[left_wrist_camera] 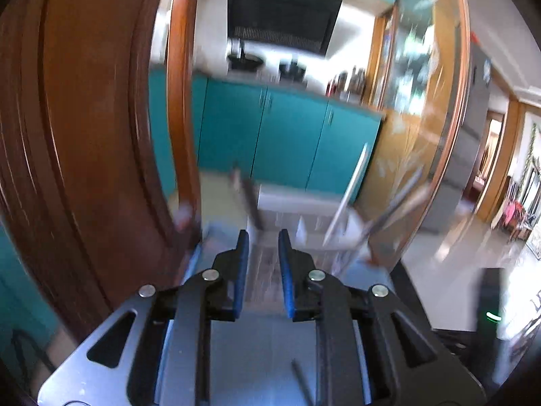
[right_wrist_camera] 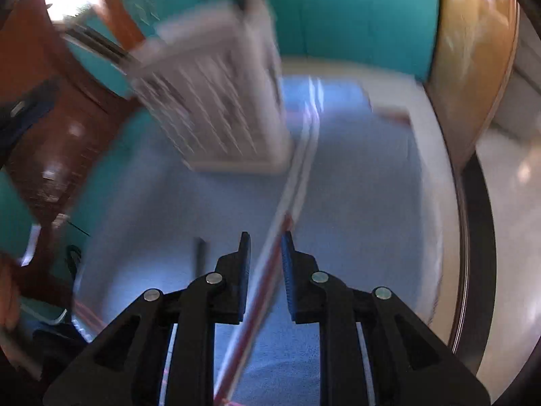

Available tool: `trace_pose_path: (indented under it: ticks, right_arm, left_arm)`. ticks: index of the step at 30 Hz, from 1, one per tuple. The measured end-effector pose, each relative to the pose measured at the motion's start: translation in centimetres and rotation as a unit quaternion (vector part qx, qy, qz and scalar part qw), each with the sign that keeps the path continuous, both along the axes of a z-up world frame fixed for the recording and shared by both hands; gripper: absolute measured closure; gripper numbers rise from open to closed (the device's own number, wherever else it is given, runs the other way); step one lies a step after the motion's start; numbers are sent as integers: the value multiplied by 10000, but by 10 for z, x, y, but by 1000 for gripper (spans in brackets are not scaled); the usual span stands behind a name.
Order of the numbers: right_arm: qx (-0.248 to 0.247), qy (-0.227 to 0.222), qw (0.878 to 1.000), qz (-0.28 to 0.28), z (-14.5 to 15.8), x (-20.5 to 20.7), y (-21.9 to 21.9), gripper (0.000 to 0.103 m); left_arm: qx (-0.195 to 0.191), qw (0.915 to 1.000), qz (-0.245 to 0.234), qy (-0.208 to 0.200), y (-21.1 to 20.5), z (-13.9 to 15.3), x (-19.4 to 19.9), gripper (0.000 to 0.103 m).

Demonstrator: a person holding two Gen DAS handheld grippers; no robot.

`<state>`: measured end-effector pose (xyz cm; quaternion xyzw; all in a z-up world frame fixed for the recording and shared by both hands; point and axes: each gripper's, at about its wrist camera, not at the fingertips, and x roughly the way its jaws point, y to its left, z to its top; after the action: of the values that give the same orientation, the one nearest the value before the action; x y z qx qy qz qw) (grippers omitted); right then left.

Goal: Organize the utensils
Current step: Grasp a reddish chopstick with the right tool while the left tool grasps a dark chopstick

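Note:
A white slotted utensil holder [right_wrist_camera: 216,101] stands on the blue table mat [right_wrist_camera: 355,176], up and left of my right gripper [right_wrist_camera: 265,237]. It also shows in the left wrist view [left_wrist_camera: 304,216], just ahead of my left gripper [left_wrist_camera: 263,237], with several utensils [left_wrist_camera: 348,193] sticking up from it. My left gripper is open and empty. My right gripper's jaws stand slightly apart around a long, thin pale and red stick-like utensil [right_wrist_camera: 297,176] that runs between them toward the holder; motion blur hides whether they pinch it.
Both views are blurred by motion. A dark wooden chair back [left_wrist_camera: 84,135] is close on the left. Teal kitchen cabinets [left_wrist_camera: 287,135] stand behind the table. A small dark item [right_wrist_camera: 200,253] lies on the mat left of my right gripper.

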<state>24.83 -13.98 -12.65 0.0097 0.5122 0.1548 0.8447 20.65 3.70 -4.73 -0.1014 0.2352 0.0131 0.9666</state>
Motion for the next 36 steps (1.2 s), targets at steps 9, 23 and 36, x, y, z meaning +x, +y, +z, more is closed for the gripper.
trace_pose_path:
  ticks: [9,23,36]
  right_arm:
    - [-295,236,9993,-66,-24,5,9,64]
    - [-120,473,9982,-353,-24,12,-24,95]
    - [-257,374,9988,-170,-21,7,-20,95]
  left_arm:
    - [-316,9893,-346,1381,-3,-66,8,73]
    - [-44,9645,-1055,2419,-46,-126,2,63]
    - [665,9563,-1314,2527,-84,-146,0,84]
